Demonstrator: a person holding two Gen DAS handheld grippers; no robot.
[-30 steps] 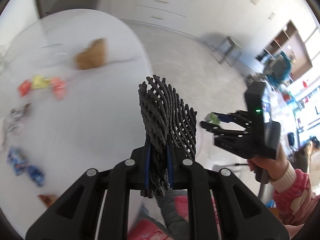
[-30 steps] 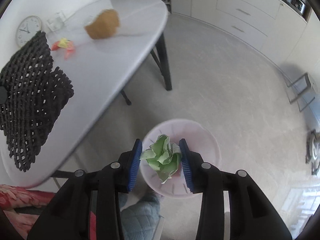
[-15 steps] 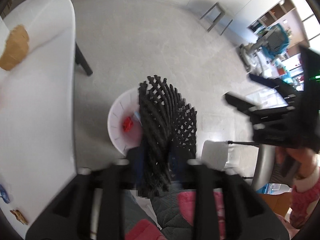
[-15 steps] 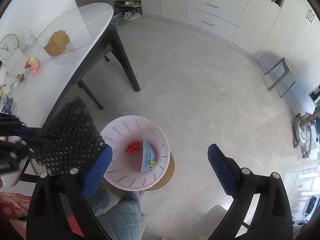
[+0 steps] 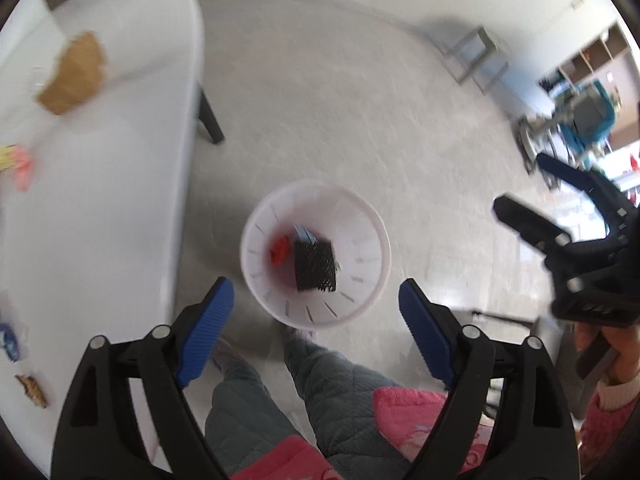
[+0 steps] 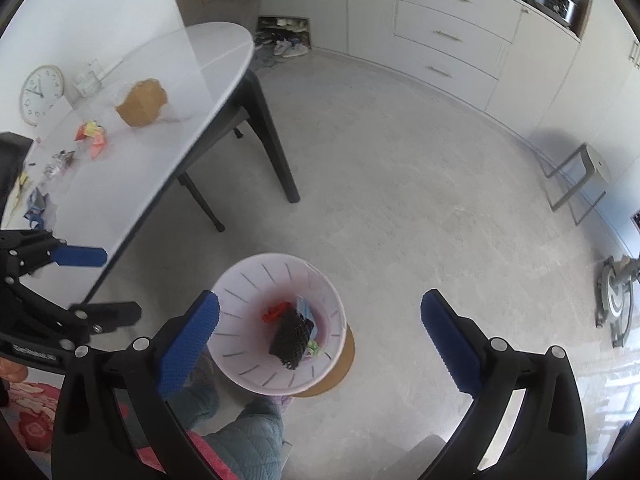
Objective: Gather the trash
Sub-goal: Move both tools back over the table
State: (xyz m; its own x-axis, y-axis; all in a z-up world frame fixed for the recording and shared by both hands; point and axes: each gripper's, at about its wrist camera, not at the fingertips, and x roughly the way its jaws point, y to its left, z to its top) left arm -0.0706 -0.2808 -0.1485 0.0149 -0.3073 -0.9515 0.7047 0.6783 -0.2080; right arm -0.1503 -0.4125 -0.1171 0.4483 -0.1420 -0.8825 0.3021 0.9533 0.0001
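A white slotted trash bin [image 5: 372, 216] [image 6: 240, 280] stands on the floor beside the white table [image 5: 120, 200] [image 6: 192, 92]. Inside it lie a black mesh piece [image 5: 315, 266] [image 6: 291, 334], a red wrapper [image 5: 280, 250] [image 6: 274, 312], a blue scrap [image 6: 310, 308] and a green crumpled paper [image 6: 313, 347]. My left gripper [image 5: 314, 288] [image 6: 120, 284] hangs above the bin, jaws opening, nothing between them. My right gripper [image 6: 320, 298] [image 5: 520, 180] is also above the bin, jaws opening and empty. On the table remain a brown paper bag [image 5: 72, 74] [image 6: 142, 102], red-yellow wrappers [image 6: 92, 134] and blue wrappers [image 6: 36, 204].
Dark table legs [image 6: 276, 140] stand near the bin. A person's quilted trouser legs [image 5: 320, 380] are just below it. A round clock [image 6: 40, 94] leans at the table's back. A metal stool [image 6: 580, 176] and white cabinets [image 6: 448, 32] stand across the grey floor.
Both grippers opened. The green paper dropped from the right gripper and the black mesh from the left one; both now lie in the bin. The left gripper moved from the table to over the bin.
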